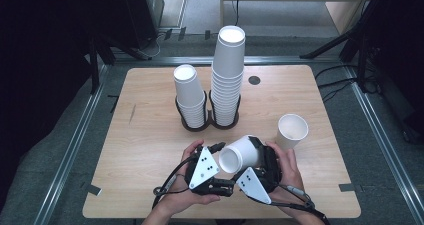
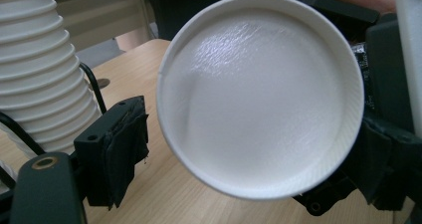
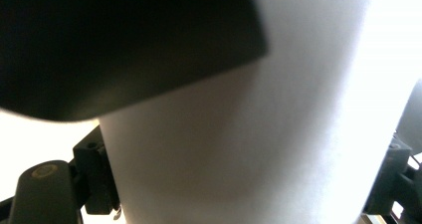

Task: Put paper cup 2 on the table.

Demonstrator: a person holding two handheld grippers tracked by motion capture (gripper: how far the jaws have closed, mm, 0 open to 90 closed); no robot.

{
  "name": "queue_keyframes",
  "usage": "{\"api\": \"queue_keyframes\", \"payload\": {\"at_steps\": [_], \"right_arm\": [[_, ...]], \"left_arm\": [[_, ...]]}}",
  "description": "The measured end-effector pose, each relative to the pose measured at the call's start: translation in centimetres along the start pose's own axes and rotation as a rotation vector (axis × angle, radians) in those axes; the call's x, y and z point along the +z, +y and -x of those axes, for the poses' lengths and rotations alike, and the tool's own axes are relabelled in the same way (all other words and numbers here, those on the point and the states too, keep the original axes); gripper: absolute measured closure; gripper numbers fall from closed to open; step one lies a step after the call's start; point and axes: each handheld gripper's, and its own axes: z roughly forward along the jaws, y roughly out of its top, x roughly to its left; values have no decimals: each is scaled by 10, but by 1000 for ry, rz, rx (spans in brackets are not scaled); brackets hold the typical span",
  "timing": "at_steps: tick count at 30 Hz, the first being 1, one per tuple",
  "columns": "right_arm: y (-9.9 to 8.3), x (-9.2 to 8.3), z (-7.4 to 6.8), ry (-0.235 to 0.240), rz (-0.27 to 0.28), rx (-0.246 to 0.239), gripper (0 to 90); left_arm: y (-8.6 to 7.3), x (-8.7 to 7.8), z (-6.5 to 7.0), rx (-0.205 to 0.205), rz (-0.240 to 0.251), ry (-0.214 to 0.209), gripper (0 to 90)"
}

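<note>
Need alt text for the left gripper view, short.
A white paper cup lies on its side, its open mouth facing the camera, held from behind by the right gripper. The left gripper has one black jaw showing to the cup's left, clear of the rim. A stack of nested paper cups stands at far left on the wooden table.

I see a light wooden desk [image 1: 150, 150] with round corners. Two black holders [image 1: 207, 122] stand on it, just past my left hand-held gripper [image 1: 220, 147]. One holds a short stack of white cups [image 1: 189, 97], the other a tall stack [image 1: 228, 75]. One loose white cup [image 1: 291, 130] stands on the desk, just past my right hand-held gripper [image 1: 260, 147]. A small dark round spot [image 1: 254, 80] sits far beyond both.
</note>
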Motion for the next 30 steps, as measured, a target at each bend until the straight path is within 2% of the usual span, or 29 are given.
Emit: {"api": "queue_keyframes", "payload": {"at_steps": [9, 16, 30], "right_arm": [[0, -1, -3, 29, 15, -6, 151], [0, -1, -2, 32, 19, -9, 150], [-1, -1, -2, 39, 29, -2, 148]], "left_arm": [[-1, 0, 0, 14, -5, -15, 146], [-1, 0, 1, 17, -2, -21, 197], [-1, -1, 0, 14, 1, -27, 205]]}}
